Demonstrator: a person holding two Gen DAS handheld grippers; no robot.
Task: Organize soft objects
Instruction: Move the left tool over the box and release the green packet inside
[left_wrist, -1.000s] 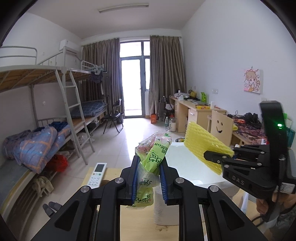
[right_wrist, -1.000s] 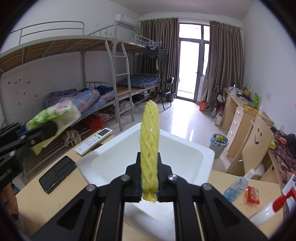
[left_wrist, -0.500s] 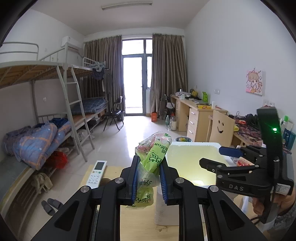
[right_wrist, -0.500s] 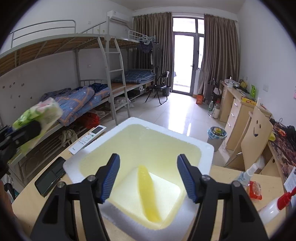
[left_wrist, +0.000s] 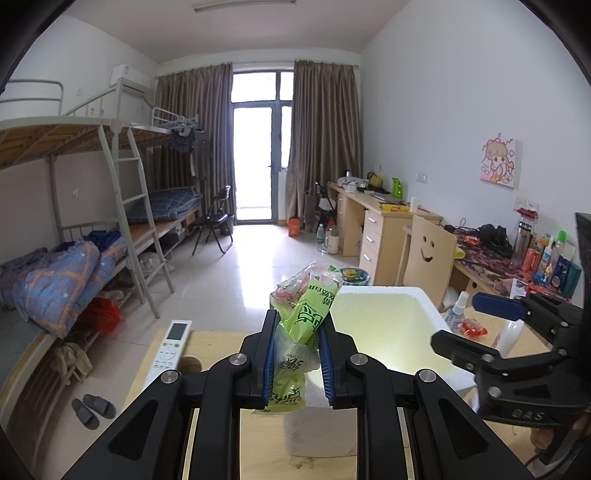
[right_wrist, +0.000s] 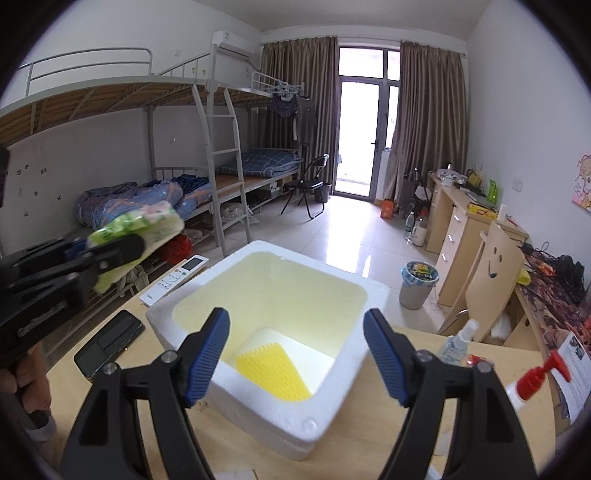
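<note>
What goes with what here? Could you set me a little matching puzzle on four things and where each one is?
Things:
1. yellow foam net
2. green tissue pack
3. remote control
4. black phone

Places:
A. lying between the box and the table's left edge
B. clamped in the left gripper
C. on the floor of the white foam box
D. on the table behind the box's left corner

Pairs: 1-C, 2-B, 3-D, 4-A
</note>
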